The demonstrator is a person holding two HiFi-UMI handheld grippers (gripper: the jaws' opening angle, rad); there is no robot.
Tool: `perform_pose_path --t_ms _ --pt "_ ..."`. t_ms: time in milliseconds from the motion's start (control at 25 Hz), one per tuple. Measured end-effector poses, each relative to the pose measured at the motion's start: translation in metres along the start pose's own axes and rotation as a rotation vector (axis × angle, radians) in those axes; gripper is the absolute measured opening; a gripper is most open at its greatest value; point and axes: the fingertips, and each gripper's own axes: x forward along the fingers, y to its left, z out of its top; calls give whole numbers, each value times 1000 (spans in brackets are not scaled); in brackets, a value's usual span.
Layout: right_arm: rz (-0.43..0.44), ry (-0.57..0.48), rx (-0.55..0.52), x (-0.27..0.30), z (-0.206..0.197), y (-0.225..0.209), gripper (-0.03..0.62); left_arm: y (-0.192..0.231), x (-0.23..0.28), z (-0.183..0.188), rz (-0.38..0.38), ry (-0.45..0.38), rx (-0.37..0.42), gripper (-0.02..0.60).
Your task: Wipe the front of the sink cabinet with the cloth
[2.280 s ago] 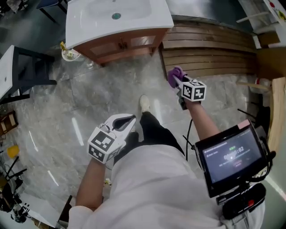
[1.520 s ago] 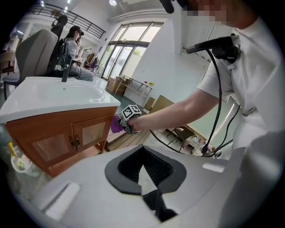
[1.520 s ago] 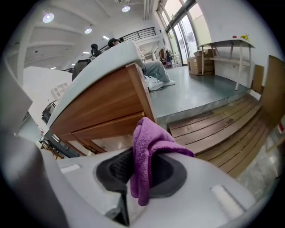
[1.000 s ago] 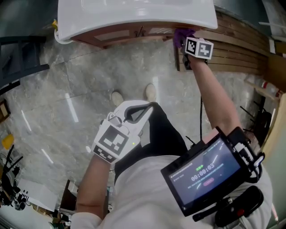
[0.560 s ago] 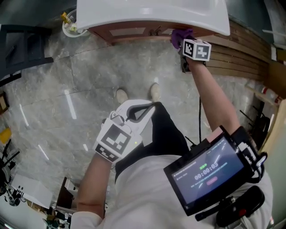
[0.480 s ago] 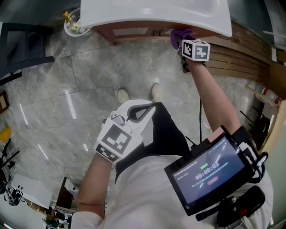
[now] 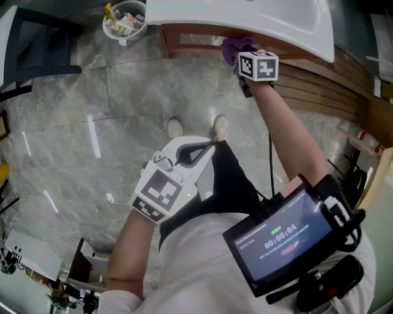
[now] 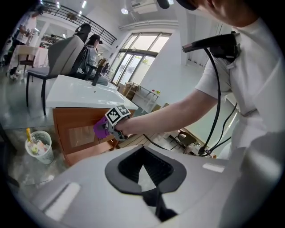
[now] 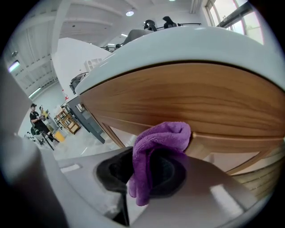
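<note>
At the far top rail of the cabinet front (image 9: 191, 100), just under the white sink (image 7: 258, 18), the right gripper (image 7: 241, 58) is clamped on the purple cloth (image 9: 160, 142), which is pressed to the wood. The left gripper (image 7: 184, 156) hangs near the person's waist, jaws together on nothing. My read: wiping has only just reached the top rail; door panels and lower front left to do, and no wipe trace is visible to confirm
</note>
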Motion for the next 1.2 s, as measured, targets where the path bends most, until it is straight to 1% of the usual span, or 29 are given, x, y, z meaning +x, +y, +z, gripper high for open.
perform_pose_path --t_ms 240,640,800,1040,1200 --pt "42 11 -45 34 10 52 72 20 -29 -19 34 -18 -26 5" --pt "119 37 -126 71 26 135 72 36 -70 -37 88 -57 -66 5" --pt "143 42 -140 88 31 166 72 45 -85 -47 102 -67 -83 5" --pt "190 29 -147 98 34 196 72 48 -92 -58 120 -68 -94 5" --pt "205 21 -114 91 31 198 72 45 -88 -59 114 -56 -90 5"
